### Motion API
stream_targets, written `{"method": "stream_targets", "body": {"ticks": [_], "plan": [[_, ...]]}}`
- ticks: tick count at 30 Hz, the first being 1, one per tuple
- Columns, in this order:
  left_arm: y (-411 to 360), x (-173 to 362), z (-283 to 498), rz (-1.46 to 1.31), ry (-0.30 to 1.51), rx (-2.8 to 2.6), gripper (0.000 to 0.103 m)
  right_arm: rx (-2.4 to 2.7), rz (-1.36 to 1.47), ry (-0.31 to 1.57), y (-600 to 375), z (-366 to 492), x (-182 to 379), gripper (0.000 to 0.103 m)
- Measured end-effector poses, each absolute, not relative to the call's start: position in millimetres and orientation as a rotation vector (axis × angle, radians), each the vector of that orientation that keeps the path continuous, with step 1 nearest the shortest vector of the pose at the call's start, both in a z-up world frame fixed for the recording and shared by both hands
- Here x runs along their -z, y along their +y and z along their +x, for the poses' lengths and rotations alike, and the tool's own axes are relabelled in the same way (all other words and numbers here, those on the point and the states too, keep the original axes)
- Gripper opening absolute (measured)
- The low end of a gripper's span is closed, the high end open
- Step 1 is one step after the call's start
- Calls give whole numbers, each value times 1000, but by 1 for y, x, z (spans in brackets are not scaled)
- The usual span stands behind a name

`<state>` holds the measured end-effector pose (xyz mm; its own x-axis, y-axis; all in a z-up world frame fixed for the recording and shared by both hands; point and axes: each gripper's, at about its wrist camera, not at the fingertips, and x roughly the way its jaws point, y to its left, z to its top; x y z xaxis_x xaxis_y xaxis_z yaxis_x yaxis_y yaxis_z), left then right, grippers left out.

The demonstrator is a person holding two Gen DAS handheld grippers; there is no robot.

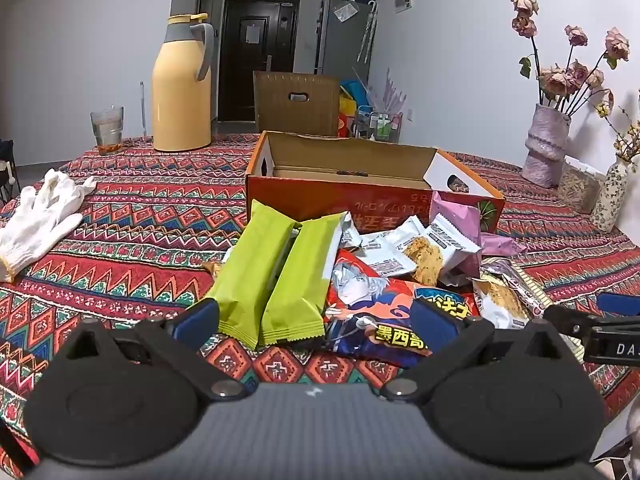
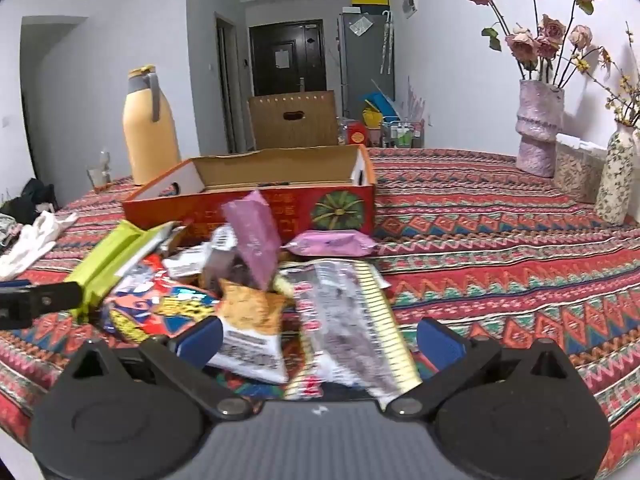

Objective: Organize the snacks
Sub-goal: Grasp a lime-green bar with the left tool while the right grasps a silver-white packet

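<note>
A: Snacks point(image 1: 360, 272) lie in a loose heap on the table point(image 1: 140, 208), just ahead of both hand-held grippers and right against the near wall of the open cardboard box point(image 1: 360, 160). The box looks nearly empty, so I judge sorting has barely begun.

B: And the left hand-held gripper point(image 1: 316, 320)?

A: Jaws spread wide, holding nothing. Two green packets point(image 1: 276, 276) lie side by side just ahead of it, their near ends between its fingers, with a red cartoon bag point(image 1: 376, 312) toward its right finger. Tilted downward like that, it seems lined up for a pick.

B: The right hand-held gripper point(image 2: 320, 340)?

A: Also wide open and empty. A silvery wrapper with a yellow striped edge point(image 2: 352, 320) and a white cracker packet point(image 2: 248, 332) lie between its fingers; a pink packet point(image 2: 256, 236) stands up beyond them, another pink one point(image 2: 332, 242) lies flat by the box.

B: Why the box there?

A: Probably so each packet travels only a little way forward.
</note>
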<state>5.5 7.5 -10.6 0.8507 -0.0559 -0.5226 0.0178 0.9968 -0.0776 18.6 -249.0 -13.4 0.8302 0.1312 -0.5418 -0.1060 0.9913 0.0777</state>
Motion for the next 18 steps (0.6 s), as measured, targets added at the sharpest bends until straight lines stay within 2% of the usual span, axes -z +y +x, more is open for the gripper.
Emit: {"method": "stream_targets", "body": {"ticks": [7,9,18], "plan": [[9,12,9,-75,560,26,103,-146,-24,658,-254,41,21,92],[10,13,10,-76,562,21,103,-158,-18,658,-250,57,28,85],[14,15,14,-86,573,8,103,-169,-9,757,-252,79,42,79]]}}
